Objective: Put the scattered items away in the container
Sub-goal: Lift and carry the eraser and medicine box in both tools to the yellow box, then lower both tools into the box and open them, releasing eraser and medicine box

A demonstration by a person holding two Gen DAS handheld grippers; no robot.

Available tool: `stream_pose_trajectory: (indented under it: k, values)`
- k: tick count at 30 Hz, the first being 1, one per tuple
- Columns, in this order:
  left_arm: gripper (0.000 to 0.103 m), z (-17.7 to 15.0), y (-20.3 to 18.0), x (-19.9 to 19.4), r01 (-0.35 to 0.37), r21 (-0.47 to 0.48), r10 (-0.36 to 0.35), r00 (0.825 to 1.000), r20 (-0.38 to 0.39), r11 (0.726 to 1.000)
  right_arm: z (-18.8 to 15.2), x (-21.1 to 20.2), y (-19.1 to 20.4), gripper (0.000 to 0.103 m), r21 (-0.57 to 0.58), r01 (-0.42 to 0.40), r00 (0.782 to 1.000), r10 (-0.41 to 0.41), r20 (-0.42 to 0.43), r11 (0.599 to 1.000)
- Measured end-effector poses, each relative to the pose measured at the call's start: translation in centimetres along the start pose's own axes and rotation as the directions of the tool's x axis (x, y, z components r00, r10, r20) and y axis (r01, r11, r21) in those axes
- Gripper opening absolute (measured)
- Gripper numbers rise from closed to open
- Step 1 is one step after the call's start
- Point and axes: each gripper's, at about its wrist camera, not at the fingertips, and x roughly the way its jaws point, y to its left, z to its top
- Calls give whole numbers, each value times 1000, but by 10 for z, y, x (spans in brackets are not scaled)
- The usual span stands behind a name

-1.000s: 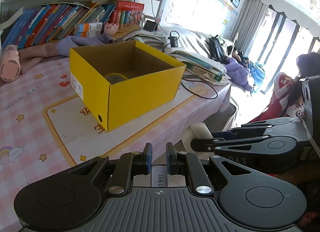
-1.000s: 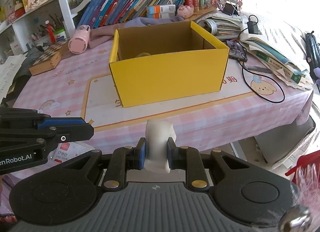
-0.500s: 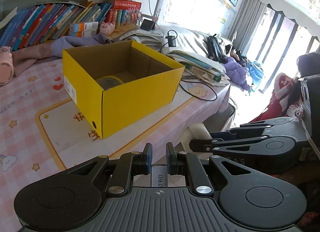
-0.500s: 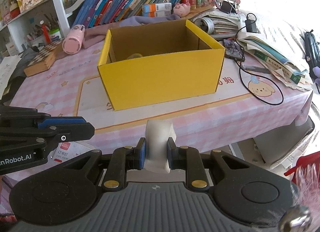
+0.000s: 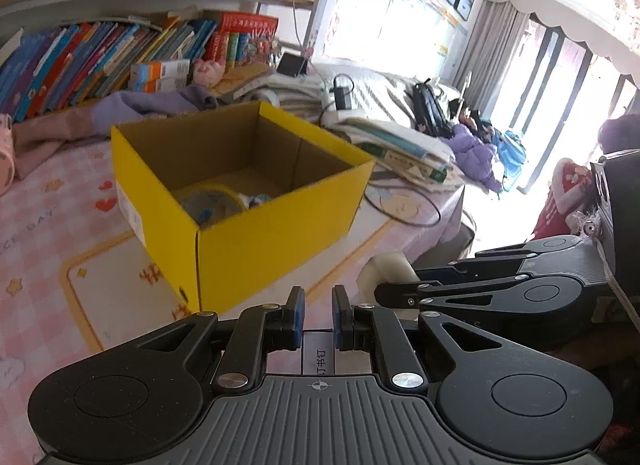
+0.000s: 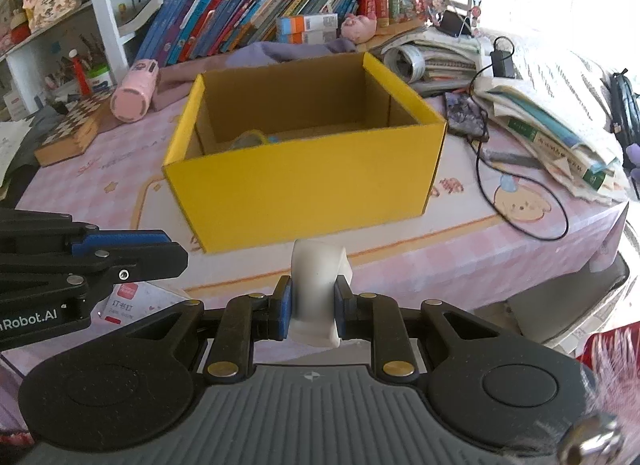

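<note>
An open yellow cardboard box [image 5: 256,225] [image 6: 304,193] stands on the pink checked table, with a round yellow-rimmed item [image 5: 212,201] inside. My right gripper [image 6: 314,305] is shut on a white tape roll [image 6: 316,285] in front of the box's near wall; the roll also shows in the left wrist view [image 5: 388,269]. My left gripper [image 5: 318,321] is shut on a small white staple box [image 5: 318,353] and shows in the right wrist view [image 6: 132,253], left of the roll.
Books line the shelf [image 6: 248,25] behind the box. A pink cylinder [image 6: 134,91] and a chessboard [image 6: 72,125] lie at the back left. Stacked papers [image 6: 560,133], a charger cable [image 6: 520,201] and purple cloth [image 6: 280,51] lie to the right and behind.
Both grippers have moved closer to the yellow box and higher, so more of its inside shows. Both holds are unchanged.
</note>
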Motion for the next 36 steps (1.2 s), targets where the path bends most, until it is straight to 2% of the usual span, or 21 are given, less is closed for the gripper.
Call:
stream_pose_trajectory:
  k: [9,15,18,28,36]
  values:
    - [13,33,-1,11,-36,12,34,992,124,999,41,7,-19,19,-50,5,994,0,106,999]
    - [13,54,4,18,-98,-39,104,976,190,994,76,16,-30,19,-129,-27,980,51,190,991]
    - [13,63,8,24,-140,-73,152,967,204,987,92,25,-34,19,-172,-53,975,88,205,984]
    - [13,81,23,47,-276,-175,309,929,203,945,134,71,-38,19,-315,-160,960,222,170,935]
    - [13,87,38,70,-380,-204,407,906,117,902,148,111,-35,19,-382,-241,955,289,74,892]
